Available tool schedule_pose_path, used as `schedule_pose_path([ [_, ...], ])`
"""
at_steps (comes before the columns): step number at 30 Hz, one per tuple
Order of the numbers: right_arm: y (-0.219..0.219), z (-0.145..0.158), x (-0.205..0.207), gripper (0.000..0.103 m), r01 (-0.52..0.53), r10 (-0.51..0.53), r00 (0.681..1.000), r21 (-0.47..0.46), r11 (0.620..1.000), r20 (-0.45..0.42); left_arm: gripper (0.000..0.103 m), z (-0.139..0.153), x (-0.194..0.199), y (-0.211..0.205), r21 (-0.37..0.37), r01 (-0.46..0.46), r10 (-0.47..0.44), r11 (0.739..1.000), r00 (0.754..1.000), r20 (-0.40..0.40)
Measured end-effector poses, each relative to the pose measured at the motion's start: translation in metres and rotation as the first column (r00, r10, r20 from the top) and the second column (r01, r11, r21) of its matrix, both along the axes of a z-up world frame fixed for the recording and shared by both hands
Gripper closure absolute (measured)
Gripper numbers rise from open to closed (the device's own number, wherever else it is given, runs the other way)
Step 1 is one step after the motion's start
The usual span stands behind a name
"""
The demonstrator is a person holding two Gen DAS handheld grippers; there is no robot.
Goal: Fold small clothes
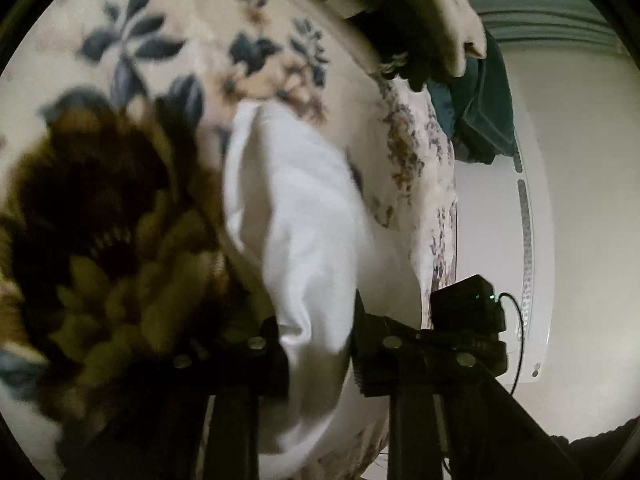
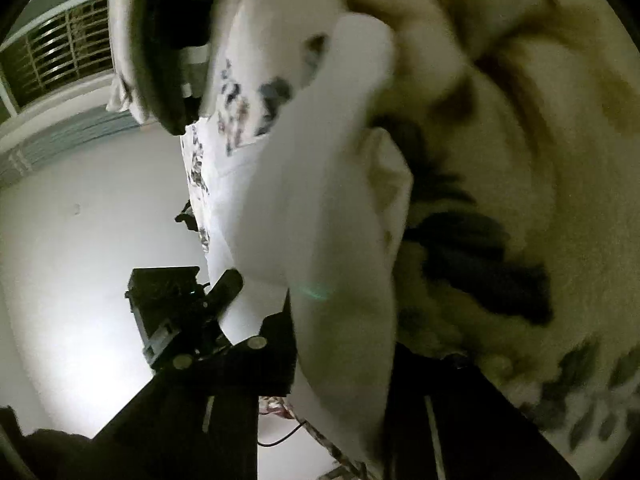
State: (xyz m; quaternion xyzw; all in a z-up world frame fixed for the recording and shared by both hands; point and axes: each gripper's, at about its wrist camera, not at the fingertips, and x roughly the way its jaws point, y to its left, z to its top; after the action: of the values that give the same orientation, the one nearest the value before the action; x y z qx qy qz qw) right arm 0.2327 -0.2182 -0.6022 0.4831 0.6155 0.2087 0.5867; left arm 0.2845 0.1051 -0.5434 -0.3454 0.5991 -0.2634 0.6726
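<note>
White cloth (image 1: 304,240): it fills the space closest to both my lenses, a small pale garment bunched between the fingers of each hand-held gripper and hanging above the floral bedspread (image 1: 168,32).
Left hand-held gripper (image 1: 318,356): my jaws stand narrow with a fold of the white cloth pinched between them; the fabric trails up and away from the tips.
Right hand-held gripper (image 2: 340,364): my fingers close on another part of the same white cloth (image 2: 320,208), though the right finger is mostly hidden behind the fabric, so I judge the grip from how the cloth drapes.
Where the garment is: lifted off the bed, held between my two hands, well clear of the teal clothing (image 1: 480,120) heaped near the bed's far edge.
Risk, slipping: both views are blurred, and I judge a thin pinch on a soft bunch could let one corner slide out.
Risk, crooked fold: I cannot tell which edges I hold, so laying it down may leave a skewed or doubled crease.
Risk, snagging: the dark fuzzy throw (image 1: 100,240) lies just beside the cloth and could drag it.
Risk, bed edge: the white wall (image 2: 80,280) shows close by, so cloth set down too far out may slide off.
</note>
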Motion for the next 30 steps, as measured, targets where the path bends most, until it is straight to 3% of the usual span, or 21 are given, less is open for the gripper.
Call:
schedule_pose_path([
  [5,0.003,0.062,0.024,0.087,-0.020,0.022,0.998,-0.033,0.999,0.058,0.085,0.061,0.018,0.006,0.009,-0.013,0.013,1.000,0.998,0.061],
  [9,0.001,0.138,0.071,0.087,-0.041,0.051,0.987,-0.064,0.997,0.153,0.084,0.118,0.053,0.004,0.002,-0.041,0.040,0.999,0.990,0.138],
  [12,0.002,0.189,0.125,0.087,-0.056,0.080,0.970,-0.107,0.993,0.231,0.084,0.164,0.099,0.004,-0.001,-0.080,0.079,0.997,0.974,0.212],
  [17,0.008,0.241,0.232,0.087,-0.065,0.115,0.939,-0.160,0.985,0.325,0.084,0.211,0.191,0.007,0.006,-0.146,0.137,0.989,0.942,0.307],
  [23,0.028,0.240,0.354,0.087,-0.079,0.153,0.921,-0.212,0.974,0.357,0.084,0.207,0.292,0.015,0.033,-0.189,0.167,0.981,0.927,0.336],
  [30,0.041,0.191,0.416,0.087,-0.097,0.181,0.943,-0.288,0.953,0.279,0.081,0.146,0.350,0.017,0.128,-0.158,0.124,0.979,0.963,0.238],
])
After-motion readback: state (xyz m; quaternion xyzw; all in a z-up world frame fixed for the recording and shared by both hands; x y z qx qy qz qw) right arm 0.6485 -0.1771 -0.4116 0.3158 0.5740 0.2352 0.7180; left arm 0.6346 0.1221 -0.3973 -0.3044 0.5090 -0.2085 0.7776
